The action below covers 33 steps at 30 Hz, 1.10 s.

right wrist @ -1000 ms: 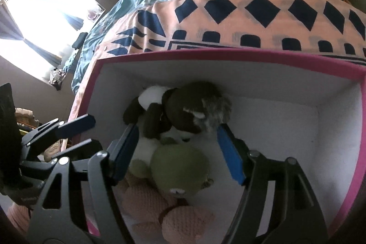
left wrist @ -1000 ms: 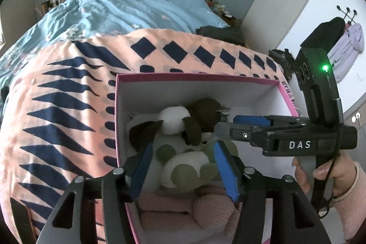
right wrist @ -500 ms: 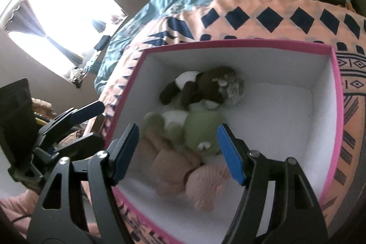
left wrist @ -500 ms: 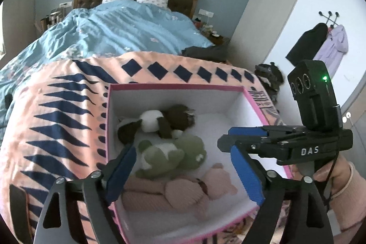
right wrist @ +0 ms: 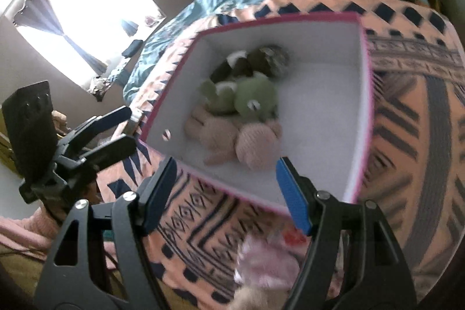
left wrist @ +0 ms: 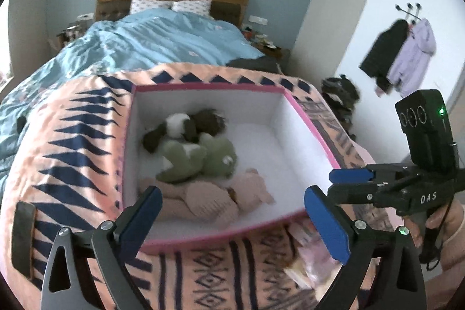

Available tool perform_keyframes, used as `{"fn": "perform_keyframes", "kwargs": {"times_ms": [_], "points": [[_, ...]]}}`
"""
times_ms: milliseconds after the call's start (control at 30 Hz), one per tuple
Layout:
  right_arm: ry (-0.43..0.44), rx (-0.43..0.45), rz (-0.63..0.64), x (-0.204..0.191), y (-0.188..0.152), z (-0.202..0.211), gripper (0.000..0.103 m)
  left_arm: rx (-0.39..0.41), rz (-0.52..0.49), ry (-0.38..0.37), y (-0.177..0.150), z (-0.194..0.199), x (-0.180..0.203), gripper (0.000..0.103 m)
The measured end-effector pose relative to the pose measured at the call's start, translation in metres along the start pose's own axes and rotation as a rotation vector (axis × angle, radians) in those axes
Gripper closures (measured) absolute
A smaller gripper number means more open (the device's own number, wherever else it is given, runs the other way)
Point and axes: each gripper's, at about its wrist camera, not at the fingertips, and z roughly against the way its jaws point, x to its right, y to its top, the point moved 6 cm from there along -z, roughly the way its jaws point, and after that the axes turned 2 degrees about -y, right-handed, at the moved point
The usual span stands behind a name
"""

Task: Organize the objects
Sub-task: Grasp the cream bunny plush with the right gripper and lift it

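Daylight is the main source. In the right wrist view, the window (right wrist: 72, 19) at upper left is overexposed to pure white, with glare washing out the curtains (right wrist: 78, 48) beside it. The left wrist view is evenly lit, moderately bright, with soft shadows inside the box (left wrist: 209, 90). Both views show strong fisheye bending and black vignette corners. Motion blur smears the patterned blanket (right wrist: 421, 121) at right and the lower centre of both frames. The plush toys (right wrist: 241, 106) appear soft.
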Motion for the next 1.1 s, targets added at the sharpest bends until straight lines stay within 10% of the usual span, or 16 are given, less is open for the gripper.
{"fn": "perform_keyframes", "kwargs": {"times_ms": [500, 833, 1100], "points": [[-0.039, -0.057, -0.136, 0.037, -0.093, 0.050, 0.031, -0.172, -0.220, -0.205, -0.056, -0.021, 0.088, 0.005], [-0.037, -0.125, -0.103, 0.032, -0.123, 0.037, 0.031, -0.215, -0.197, -0.205, -0.069, -0.027, 0.091, 0.008], [-0.002, -0.171, -0.111, 0.030, -0.126, 0.014, 0.064, -0.221, -0.170, -0.181, -0.074, -0.022, 0.082, 0.009]]}}
